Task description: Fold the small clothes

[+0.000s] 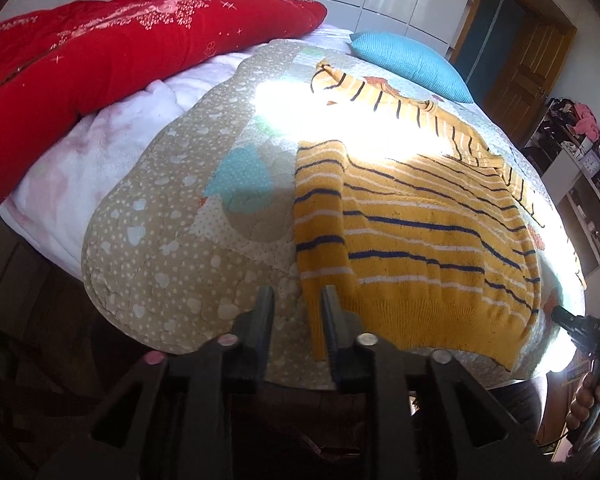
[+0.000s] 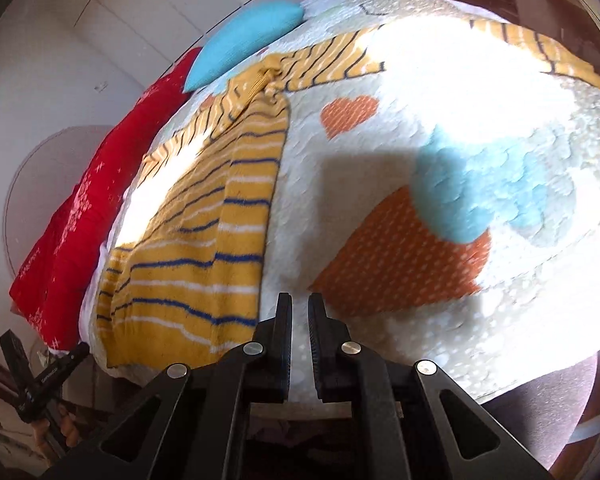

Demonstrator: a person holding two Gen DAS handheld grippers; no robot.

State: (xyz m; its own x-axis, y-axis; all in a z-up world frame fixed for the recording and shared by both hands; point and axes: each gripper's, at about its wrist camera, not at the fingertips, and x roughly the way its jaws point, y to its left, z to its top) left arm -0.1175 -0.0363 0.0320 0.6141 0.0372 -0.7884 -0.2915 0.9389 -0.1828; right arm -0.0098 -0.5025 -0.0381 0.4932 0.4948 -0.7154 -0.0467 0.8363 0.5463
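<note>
A yellow sweater (image 1: pixel 420 236) with blue and white stripes lies flat on the patterned quilt (image 1: pixel 172 248), one side folded in and one sleeve stretched toward the far end. In the right wrist view the sweater (image 2: pixel 204 248) lies left of centre. My left gripper (image 1: pixel 296 300) is open and empty, just left of the sweater's near hem corner. My right gripper (image 2: pixel 300 304) hovers over bare quilt (image 2: pixel 520 300) right of the sweater, jaws nearly together with a narrow gap, holding nothing. The right gripper also shows at the left wrist view's right edge (image 1: pixel 560 316).
A red pillow (image 1: pixel 100 68) and a blue cushion (image 1: pixel 412 60) lie at the bed's far end, over a pink-white blanket (image 1: pixel 112 152). A wooden door (image 1: pixel 532 68) and cluttered shelves (image 1: pixel 580 152) stand beyond the bed. Strong sunlight washes out the quilt's middle.
</note>
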